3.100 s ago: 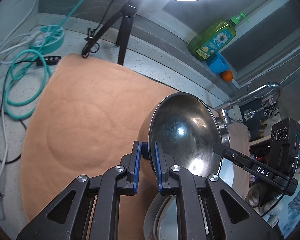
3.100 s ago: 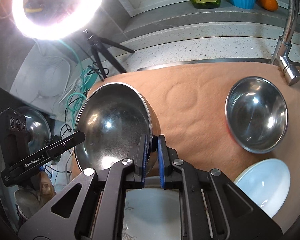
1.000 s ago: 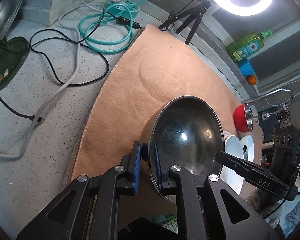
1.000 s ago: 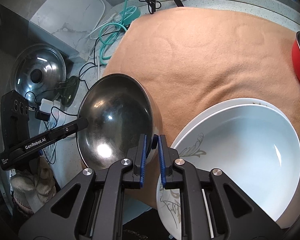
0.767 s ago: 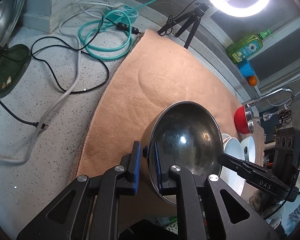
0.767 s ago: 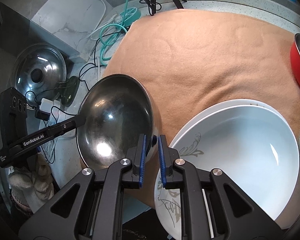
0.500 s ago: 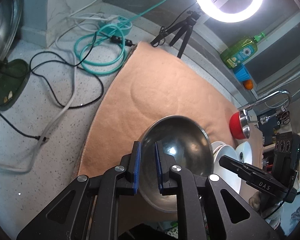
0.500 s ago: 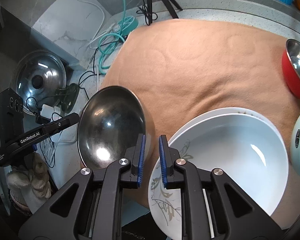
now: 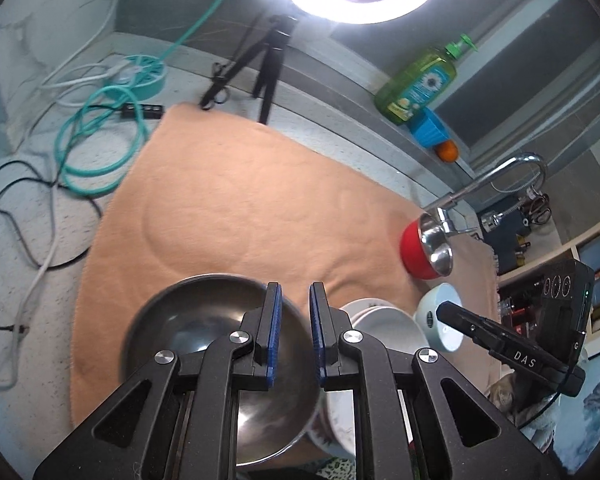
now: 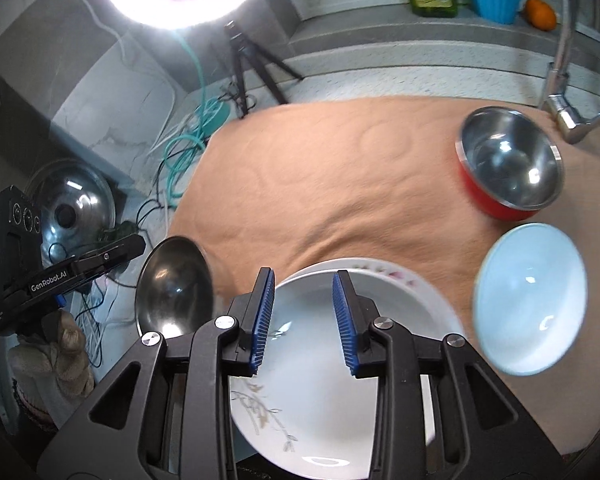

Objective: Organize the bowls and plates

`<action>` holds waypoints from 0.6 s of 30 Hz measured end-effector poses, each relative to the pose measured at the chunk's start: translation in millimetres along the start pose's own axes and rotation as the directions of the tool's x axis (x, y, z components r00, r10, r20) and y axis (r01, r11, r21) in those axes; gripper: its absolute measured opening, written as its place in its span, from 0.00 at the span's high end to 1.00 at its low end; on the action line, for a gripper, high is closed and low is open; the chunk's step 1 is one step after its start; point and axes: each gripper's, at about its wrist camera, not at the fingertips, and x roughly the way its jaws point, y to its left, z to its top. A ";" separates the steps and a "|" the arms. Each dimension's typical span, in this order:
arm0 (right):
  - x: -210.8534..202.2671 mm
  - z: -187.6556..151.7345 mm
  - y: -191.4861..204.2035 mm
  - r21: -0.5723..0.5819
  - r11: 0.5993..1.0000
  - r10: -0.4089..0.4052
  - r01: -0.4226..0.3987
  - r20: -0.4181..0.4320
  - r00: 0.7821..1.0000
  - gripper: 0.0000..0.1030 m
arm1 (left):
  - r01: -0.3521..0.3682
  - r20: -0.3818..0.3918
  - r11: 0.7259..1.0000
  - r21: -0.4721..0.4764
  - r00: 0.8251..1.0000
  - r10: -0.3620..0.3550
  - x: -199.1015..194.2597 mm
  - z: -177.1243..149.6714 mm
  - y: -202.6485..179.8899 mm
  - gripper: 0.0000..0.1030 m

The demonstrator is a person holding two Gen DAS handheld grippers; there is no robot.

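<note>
Fingers (image 9: 269,336) of the left gripper (image 9: 294,334) are parted over the steel bowl (image 9: 220,360) on the orange mat (image 9: 240,208); right gripper (image 10: 303,322) gapes empty above stacked white plates (image 10: 324,380).

This is a home kitchen. A chrome faucet (image 9: 500,184), a dish soap bottle (image 9: 418,82) and a pot lid (image 10: 74,204) show it.

Both grippers are held out low and side by side. The left gripper (image 9: 294,334) has its blue-padded jaws parted a little, gripping nothing. The right gripper (image 10: 302,322) has its jaws spread wider, also gripping nothing.
</note>
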 end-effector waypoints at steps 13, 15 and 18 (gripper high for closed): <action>-46.2 27.4 -96.7 0.128 0.986 -0.116 0.103 0.097 0.989 0.70 | 0.098 -0.071 0.991 0.090 0.993 -0.092 53.5 13.8 -74.7 0.88; -50.7 31.5 -112.3 0.145 0.982 -0.141 0.125 0.103 0.985 0.70 | 0.107 -0.084 0.989 0.102 0.992 -0.098 62.2 16.5 -85.0 0.88; -53.4 37.9 -137.1 0.178 0.973 -0.167 0.147 0.104 0.980 0.70 | 0.125 -0.104 0.986 0.113 0.988 -0.114 77.1 21.4 -99.8 0.88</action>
